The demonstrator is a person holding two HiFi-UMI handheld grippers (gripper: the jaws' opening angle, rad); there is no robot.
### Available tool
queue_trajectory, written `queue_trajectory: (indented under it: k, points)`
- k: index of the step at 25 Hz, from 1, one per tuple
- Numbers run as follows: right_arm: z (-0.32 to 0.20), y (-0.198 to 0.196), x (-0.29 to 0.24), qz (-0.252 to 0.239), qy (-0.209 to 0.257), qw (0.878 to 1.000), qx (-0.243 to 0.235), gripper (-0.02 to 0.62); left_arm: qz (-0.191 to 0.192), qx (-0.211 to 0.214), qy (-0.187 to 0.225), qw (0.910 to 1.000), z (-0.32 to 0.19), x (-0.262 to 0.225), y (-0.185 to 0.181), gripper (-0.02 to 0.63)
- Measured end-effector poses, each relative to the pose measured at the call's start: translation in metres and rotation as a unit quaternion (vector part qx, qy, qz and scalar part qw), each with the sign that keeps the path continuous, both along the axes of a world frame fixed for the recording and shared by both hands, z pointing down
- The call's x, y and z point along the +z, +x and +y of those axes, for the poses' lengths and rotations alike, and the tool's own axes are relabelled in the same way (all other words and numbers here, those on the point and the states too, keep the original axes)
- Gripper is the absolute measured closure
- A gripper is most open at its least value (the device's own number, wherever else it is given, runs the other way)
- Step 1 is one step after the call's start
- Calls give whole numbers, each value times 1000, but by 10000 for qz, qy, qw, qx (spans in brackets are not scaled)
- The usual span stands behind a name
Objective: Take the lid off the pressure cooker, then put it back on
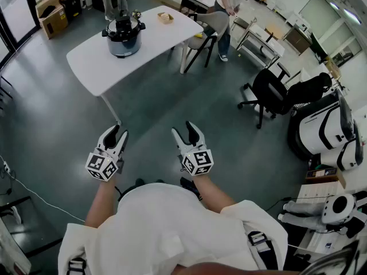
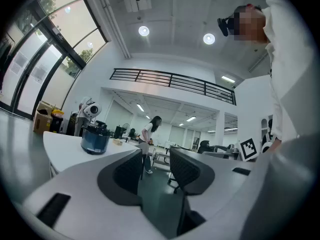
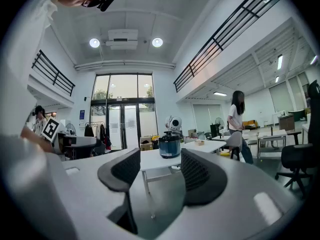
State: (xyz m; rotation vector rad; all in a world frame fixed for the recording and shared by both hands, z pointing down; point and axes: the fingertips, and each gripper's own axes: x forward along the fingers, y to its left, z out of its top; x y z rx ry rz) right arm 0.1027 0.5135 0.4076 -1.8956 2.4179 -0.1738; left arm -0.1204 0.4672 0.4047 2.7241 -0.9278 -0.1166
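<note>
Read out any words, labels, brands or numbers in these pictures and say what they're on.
No text is readable.
Cubes on the left gripper and right gripper: only black-and-white square patterns, no letters.
Blue sign beside the glass doors: too small to read.
Pressure cooker: no legible label.

Glossy dark pressure cooker (image 1: 124,37) sits on a smooth, matt white table (image 1: 92,62).

The dark blue pressure cooker (image 1: 124,36) stands upright, black lid (image 1: 123,26) on, on the white table (image 1: 92,62).
</note>
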Motion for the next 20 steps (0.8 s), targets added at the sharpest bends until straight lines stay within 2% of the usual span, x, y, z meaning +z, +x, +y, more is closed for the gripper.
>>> queue_trajectory:
  k: [5,9,20]
  points:
    - [11,-4,-1,-1,-106,9999,-68,339,20,131,-79,9999,8,-2,7,442]
    - [14,-4,-3,-195,-5,9997,-171,339,22,186,-139,9997,12,4,12,442]
    - [10,4,1,-208,27,9995,-222,338,34,120,-155,9998,12,7,19,442]
